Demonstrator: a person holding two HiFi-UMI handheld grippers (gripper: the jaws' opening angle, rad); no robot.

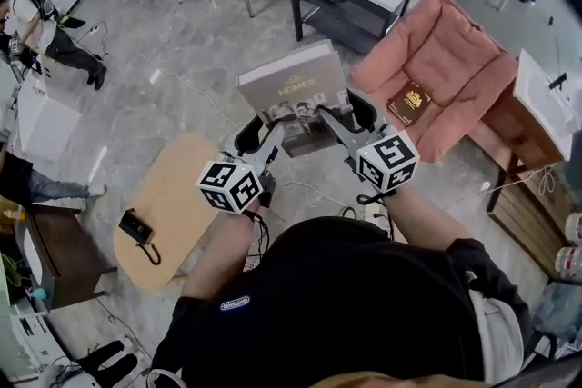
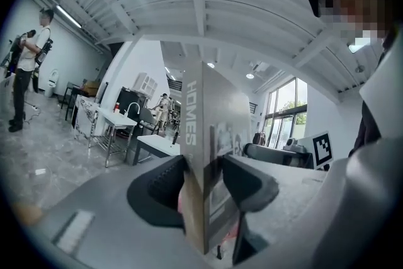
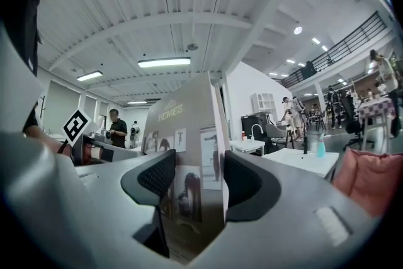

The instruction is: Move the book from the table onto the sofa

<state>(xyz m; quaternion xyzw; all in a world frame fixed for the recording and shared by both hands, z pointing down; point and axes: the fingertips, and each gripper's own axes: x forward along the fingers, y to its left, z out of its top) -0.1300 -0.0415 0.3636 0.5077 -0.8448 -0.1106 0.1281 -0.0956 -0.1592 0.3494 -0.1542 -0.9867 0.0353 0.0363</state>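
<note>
Now book (image 1: 291,86) clamped in jaws of left gripper (image 1: 259,134) and right gripper (image 1: 350,111), near sofa (image 1: 450,73).

The person wears a black short-sleeved shirt (image 1: 336,304) with a small dark label (image 1: 235,302) lettered in white near the left sleeve. The left gripper (image 1: 259,134) and the right gripper (image 1: 350,114) have smooth pale grey shells and black, finely ribbed pads (image 3: 157,178). Each carries a white cube (image 1: 232,186) printed with black square markers, the right one (image 1: 388,162) alike. Thin black cables (image 1: 264,227) loop beneath the cubes.
</note>
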